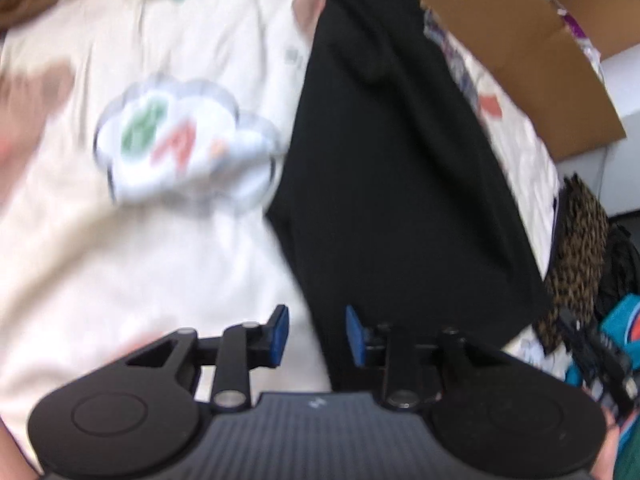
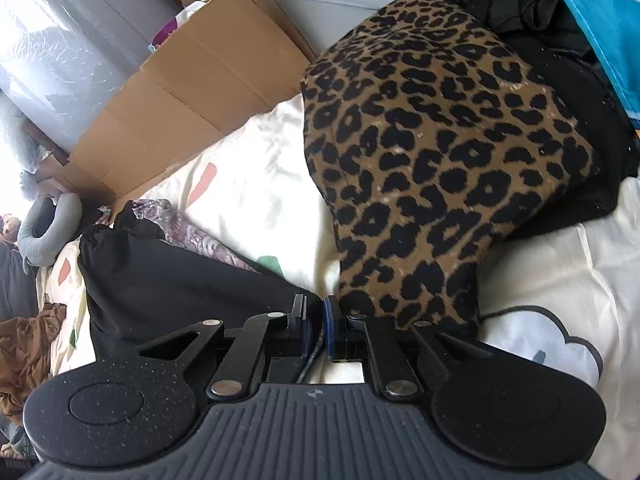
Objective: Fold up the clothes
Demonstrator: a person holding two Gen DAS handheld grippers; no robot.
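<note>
The black garment (image 1: 400, 184) lies spread flat on the bed sheet (image 1: 120, 260), reaching straight ahead from the left tool (image 1: 316, 336), whose jaws stand apart with nothing between them, while the right tool (image 2: 316, 324) is clenched on that garment's near corner. One leopard-print garment (image 2: 440, 168) lies just beyond the right tool, beside a heap of dark clothes (image 2: 520, 8) and one teal piece (image 2: 592, 12). One flattened cardboard box (image 2: 192, 92) leans along the bed's far side, and one brown cloth (image 2: 24, 352) lies crumpled at the left.
</note>
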